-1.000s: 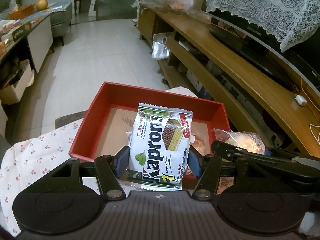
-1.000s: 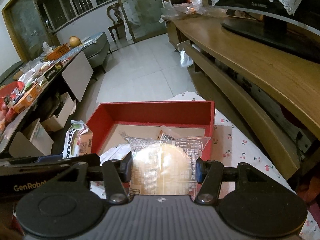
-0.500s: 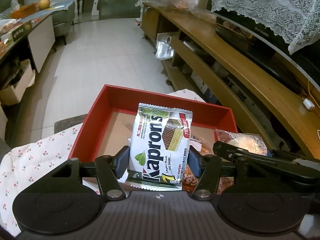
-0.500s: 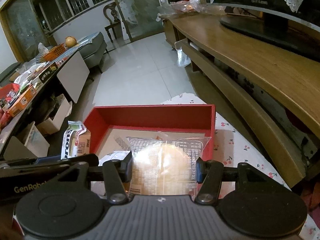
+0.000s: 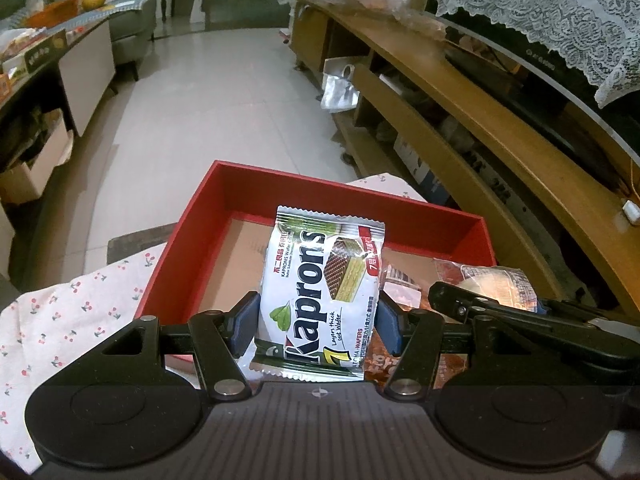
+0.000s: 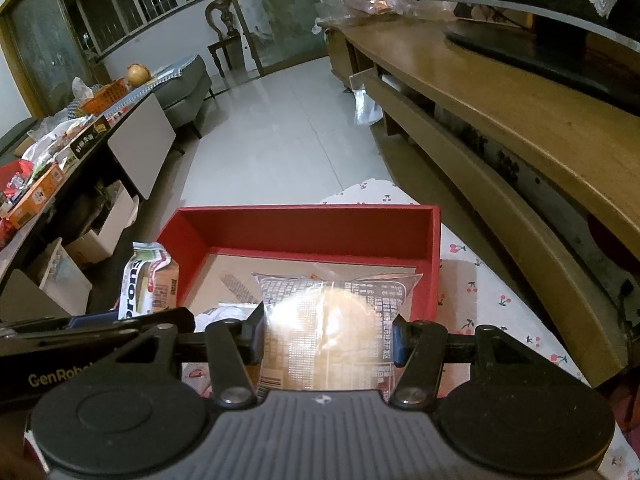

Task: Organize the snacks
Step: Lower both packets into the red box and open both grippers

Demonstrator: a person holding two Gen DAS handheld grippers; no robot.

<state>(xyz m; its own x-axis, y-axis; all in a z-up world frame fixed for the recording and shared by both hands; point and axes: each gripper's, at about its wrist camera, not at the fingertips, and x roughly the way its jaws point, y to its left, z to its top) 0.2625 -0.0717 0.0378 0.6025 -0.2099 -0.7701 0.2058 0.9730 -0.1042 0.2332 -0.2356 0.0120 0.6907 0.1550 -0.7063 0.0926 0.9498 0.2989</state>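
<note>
Between the blue pads of my left hand-held gripper (image 5: 318,320) sits a Kaprons matcha wafer packet (image 5: 320,300), pinched at its sides and standing upright above the near edge of the red box (image 5: 240,192). My right hand-held gripper (image 6: 326,340) is likewise clamped on a clear-wrapped round pastry (image 6: 328,328), hanging over the same box's near right corner. That box rests on the cherry-print cloth (image 6: 496,300) covering the desk.

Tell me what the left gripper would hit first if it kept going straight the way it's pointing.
Probably the brown cardboard floor of the red box. The left gripper, its jaws shut on the Kaprons wafer packet, points down into the box; the packet's top edge would likely land first. Depth is unclear.
</note>
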